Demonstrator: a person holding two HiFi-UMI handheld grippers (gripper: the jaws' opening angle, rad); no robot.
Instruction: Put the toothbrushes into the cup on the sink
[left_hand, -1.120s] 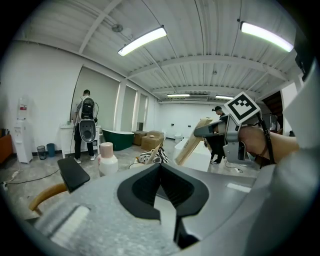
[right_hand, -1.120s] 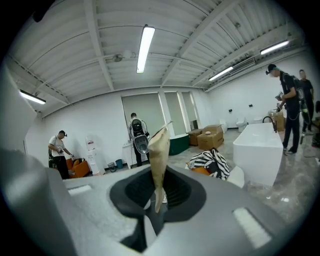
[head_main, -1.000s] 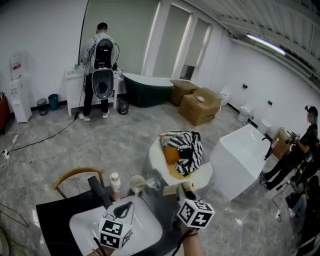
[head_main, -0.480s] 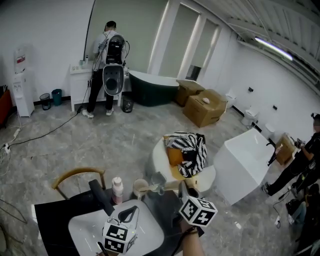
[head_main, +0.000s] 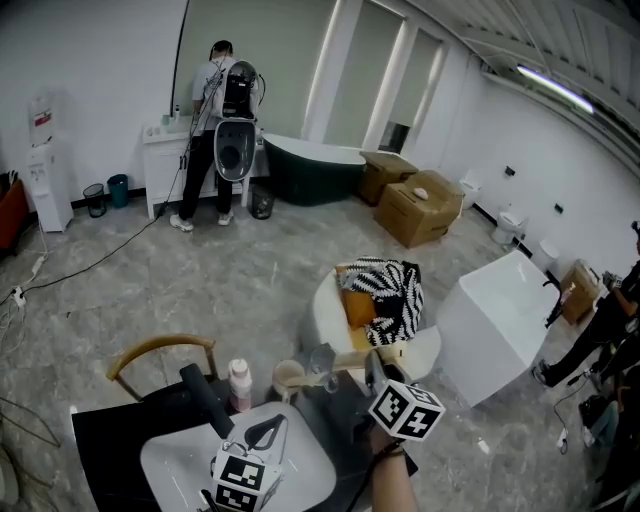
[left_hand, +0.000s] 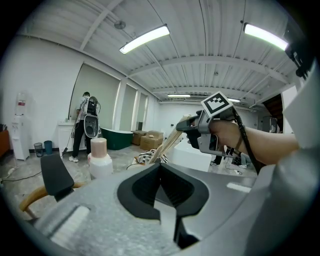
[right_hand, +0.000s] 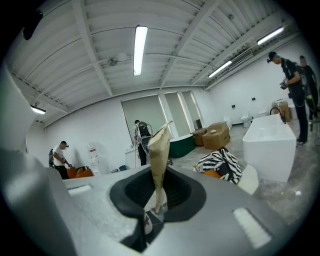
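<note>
Hovering over the white sink (head_main: 168, 465), the left gripper (left_hand: 161, 187) has its jaws pressed together with nothing between them. The sink sits in a black counter (head_main: 100, 438), and a black tap (head_main: 205, 398) rises at its back edge. Just right of the left gripper, the right gripper (right_hand: 156, 207) is clamped on a toothbrush (right_hand: 159, 150) in a tan paper sleeve. The sleeve sticks out past the jaws and, in the head view, points left toward the cup (head_main: 289, 377). Its tip is near the cup, but I cannot tell whether it touches the rim. A hand (left_hand: 232, 137) holds the right gripper. The cup stands on the counter behind the sink, between a bottle (head_main: 240, 383) with a pink cap on its left and a clear glass (head_main: 322, 360) on its right. Behind the counter is a chair (head_main: 160, 350) with a curved wooden back. Further out on the grey floor, a round white seat (head_main: 326, 315) carries a striped cloth (head_main: 385, 290), with a white tub (head_main: 495, 320) to its right. Near the far wall are cardboard boxes (head_main: 420, 205), a dark tub (head_main: 310, 165) and a person (head_main: 222, 100) with a backpack facing a white cabinet (head_main: 160, 165); a water dispenser (head_main: 45, 170) stands further left
</note>
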